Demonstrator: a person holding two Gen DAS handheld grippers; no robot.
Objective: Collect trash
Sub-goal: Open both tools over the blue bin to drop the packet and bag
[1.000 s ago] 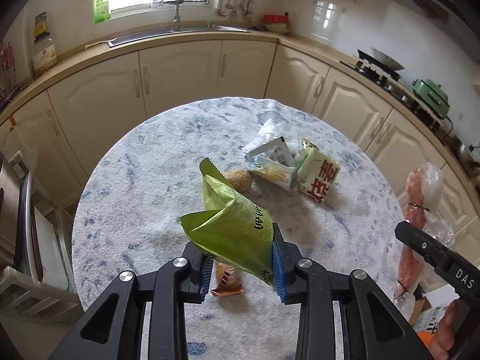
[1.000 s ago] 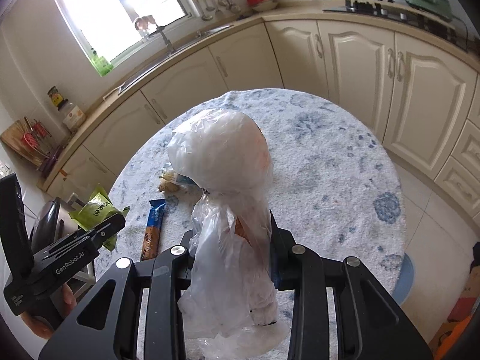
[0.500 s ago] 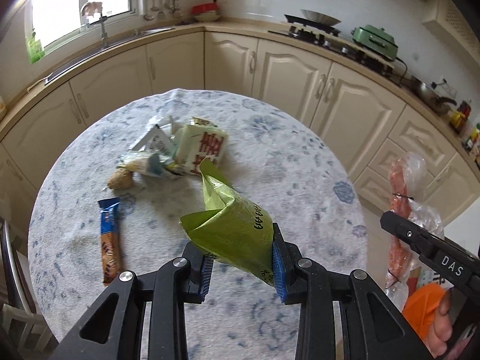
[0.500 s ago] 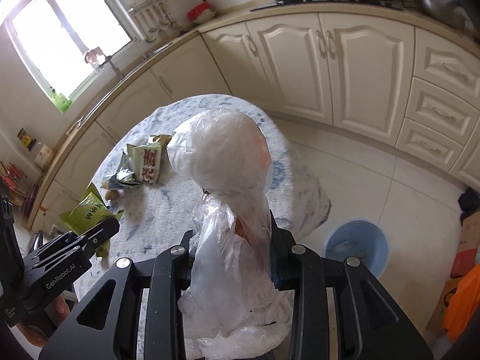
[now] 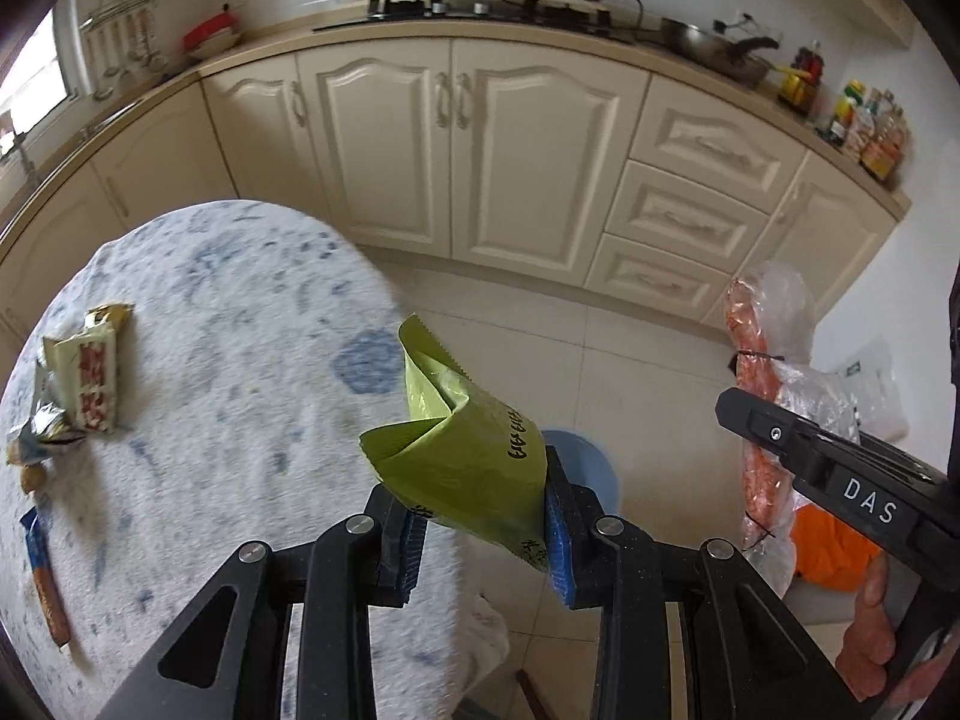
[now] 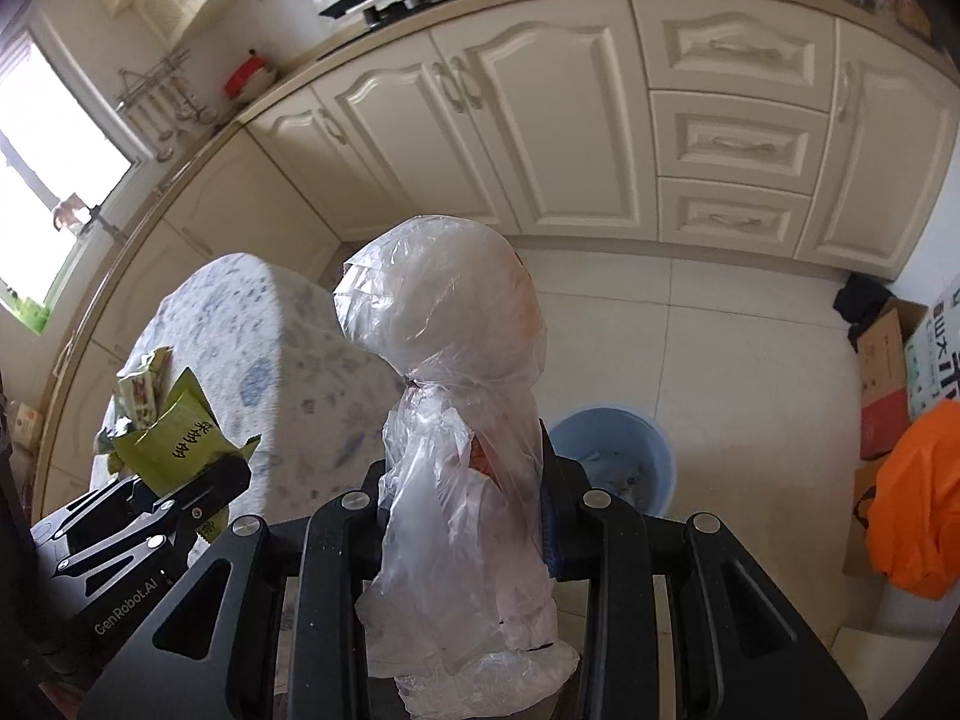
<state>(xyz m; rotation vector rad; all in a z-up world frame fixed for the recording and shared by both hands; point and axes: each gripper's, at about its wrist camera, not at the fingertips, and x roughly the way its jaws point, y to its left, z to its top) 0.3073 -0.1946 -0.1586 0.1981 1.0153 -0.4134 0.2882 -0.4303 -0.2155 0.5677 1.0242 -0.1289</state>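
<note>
Trash fills both grippers: the left gripper is clamped on a green wrapper, the right gripper on a tied clear bag. Just beyond them a blue bin stands on the floor beside the table, where more wrappers lie. Cream cabinets stand behind.

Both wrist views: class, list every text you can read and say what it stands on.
"DAS": side of the right claw.
"GenRobot.AI": side of the left claw.
Green wrapper: black print, unreadable.
White packet on the table: red characters, blurred.
Cardboard box: characters cut off.
</note>
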